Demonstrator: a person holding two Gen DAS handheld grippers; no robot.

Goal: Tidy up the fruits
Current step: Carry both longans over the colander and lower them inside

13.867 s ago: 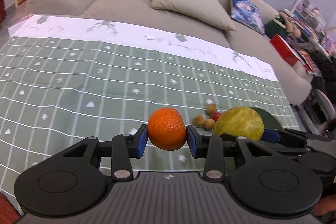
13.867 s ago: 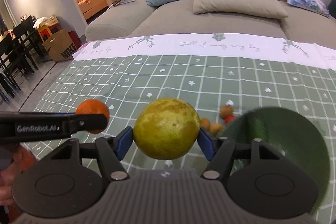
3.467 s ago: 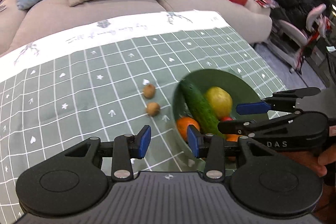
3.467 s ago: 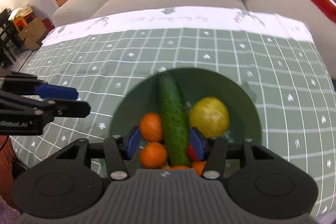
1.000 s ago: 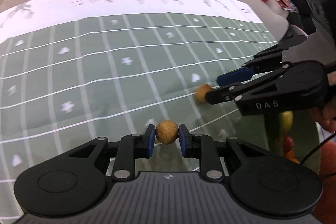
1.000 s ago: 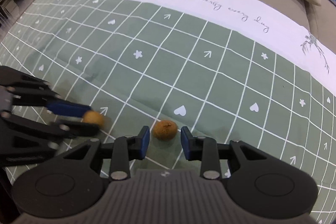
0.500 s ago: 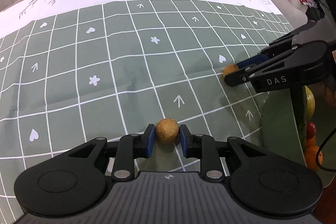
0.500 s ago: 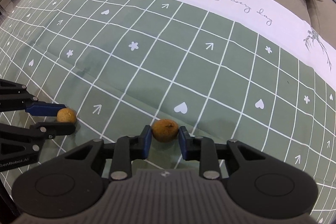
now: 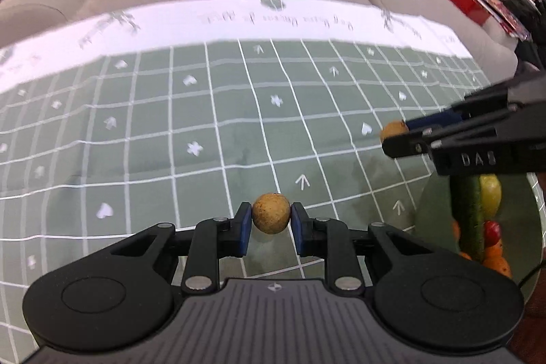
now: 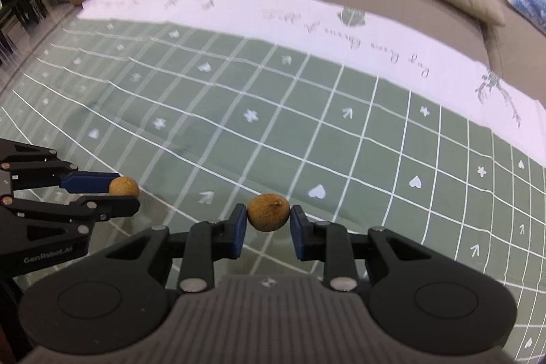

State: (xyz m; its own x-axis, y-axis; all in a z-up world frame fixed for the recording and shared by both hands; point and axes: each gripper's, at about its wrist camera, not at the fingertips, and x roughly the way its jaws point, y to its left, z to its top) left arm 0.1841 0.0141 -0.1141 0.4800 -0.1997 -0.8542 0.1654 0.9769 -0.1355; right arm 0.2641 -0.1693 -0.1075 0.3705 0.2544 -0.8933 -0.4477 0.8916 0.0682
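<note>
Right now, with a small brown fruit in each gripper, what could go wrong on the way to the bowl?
1. Each small round fruit, the left gripper's fruit and the right gripper's fruit, is pinched only at its sides, so it could squirt out and roll across the tablecloth.
2. The green bowl already holds a cucumber and other fruit; a dropped one may bounce out.

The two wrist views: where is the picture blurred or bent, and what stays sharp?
Left wrist view: the white cloth border and its writing are smeared by motion, the grid lines bow from the fisheye lens, and the left claw and its longan are sharp. Right wrist view: the same smear along the far edge, while the right claw and its longan are crisp.
</note>
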